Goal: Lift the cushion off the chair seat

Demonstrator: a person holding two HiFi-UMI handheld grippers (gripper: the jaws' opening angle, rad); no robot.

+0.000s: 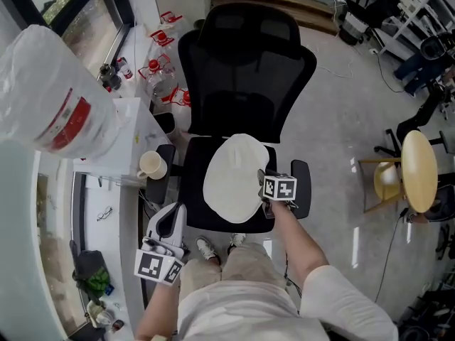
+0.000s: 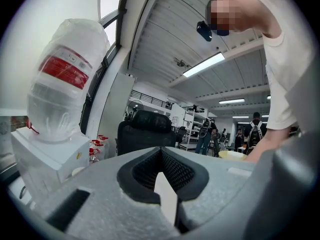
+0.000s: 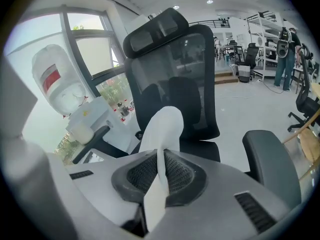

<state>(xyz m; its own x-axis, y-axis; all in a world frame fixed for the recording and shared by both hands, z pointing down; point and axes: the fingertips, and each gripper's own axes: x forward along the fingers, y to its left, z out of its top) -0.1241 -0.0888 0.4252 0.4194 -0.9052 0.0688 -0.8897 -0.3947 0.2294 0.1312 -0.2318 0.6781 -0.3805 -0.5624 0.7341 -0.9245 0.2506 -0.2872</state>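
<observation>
Far left in the head view, around ten o'clock from the chair, a big clear water bottle is sitting upside down on a white dispenser. A pale cup is standing just beside the chair, at nine o'clock from the seat.

You are holding the left gripper at seven o'clock from the seat, off the chair's front corner. Its jaws are pressing together with nothing between them, and its own view is looking level toward the chair's back.

Seen from above, the white cushion is lying over the middle of the black seat, its rounded end pointing to twelve o'clock toward the chair's back. You are pinching its edge at about four o'clock on the cushion with the right gripper, whose jaws are clenching the fabric. In the right gripper view the cushion is rising up from the jaws in front of the chair's back. No view is showing whether it is clear of the seat.

Far off at three o'clock, a round yellow stool is standing well apart from the chair.
</observation>
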